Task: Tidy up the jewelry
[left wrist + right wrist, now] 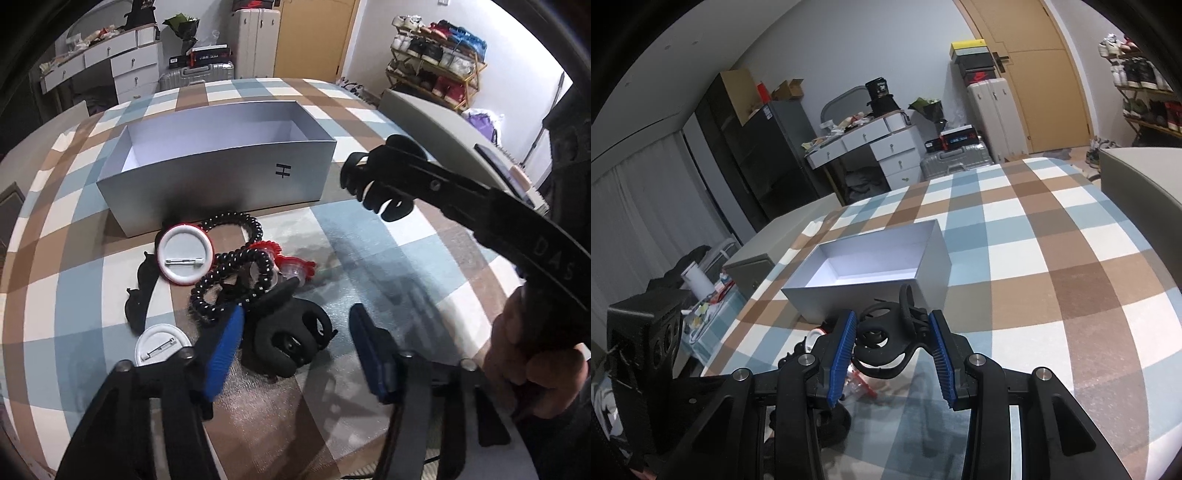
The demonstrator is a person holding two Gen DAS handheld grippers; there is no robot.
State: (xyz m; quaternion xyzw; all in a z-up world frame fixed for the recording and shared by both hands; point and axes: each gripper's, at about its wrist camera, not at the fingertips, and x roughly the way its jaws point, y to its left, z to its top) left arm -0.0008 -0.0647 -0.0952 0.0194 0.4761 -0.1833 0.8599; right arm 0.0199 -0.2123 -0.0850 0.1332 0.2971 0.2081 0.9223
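Observation:
A silver open box (221, 177) stands on the checked table; it is empty inside (871, 258). In front of it lies a pile: a white round badge (184, 254), a second badge (159, 349), a black bead bracelet (232, 266), red ornaments (295, 267), a flat black piece (138, 291) and a black hair claw (291, 343). My left gripper (295, 350) is open, low over that claw. My right gripper (894, 343) is shut on another black hair claw (886, 339), held in the air right of the box (373, 184).
A grey padded seat (443, 133) is at the table's right edge. Beyond the table are a white drawer desk (871, 147), suitcases (993, 118), a shoe rack (439, 62) and a door. The table cloth (1052, 258) stretches right of the box.

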